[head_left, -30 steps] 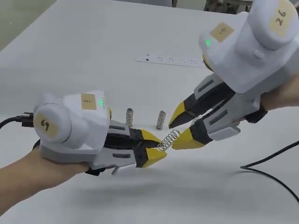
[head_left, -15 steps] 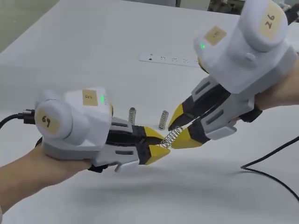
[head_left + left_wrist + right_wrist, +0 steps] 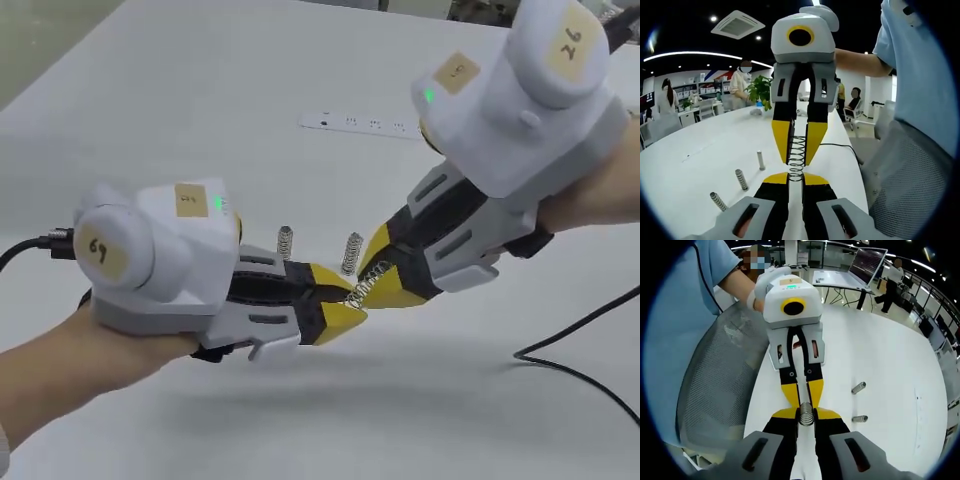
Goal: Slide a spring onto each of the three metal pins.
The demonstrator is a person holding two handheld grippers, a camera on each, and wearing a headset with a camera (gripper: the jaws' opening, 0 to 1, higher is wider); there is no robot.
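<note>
A loose spring [image 3: 362, 288] hangs in the air between the two grippers, above the white table [image 3: 200, 100]. My left gripper [image 3: 350, 312] is shut on one end of it, and its own view shows the spring [image 3: 796, 152] rising from its tips [image 3: 796, 176]. My right gripper [image 3: 385, 276] comes in from the right and is shut on the other end; its view looks down the spring [image 3: 805, 411]. Behind the tips, two pins [image 3: 285, 241] [image 3: 350, 253] stand with springs on them. A bare pin [image 3: 760, 160] stands beside them in the left gripper view.
A white power strip [image 3: 360, 125] lies further back on the table. A black cable [image 3: 570, 352] trails at the right, and another cable [image 3: 20, 256] leads off the left gripper. People and office chairs are in the room beyond the table.
My right gripper's jaws stood open around the spring's end and have now closed on it. Both grippers have drawn slightly closer together. The left gripper has kept its hold.
</note>
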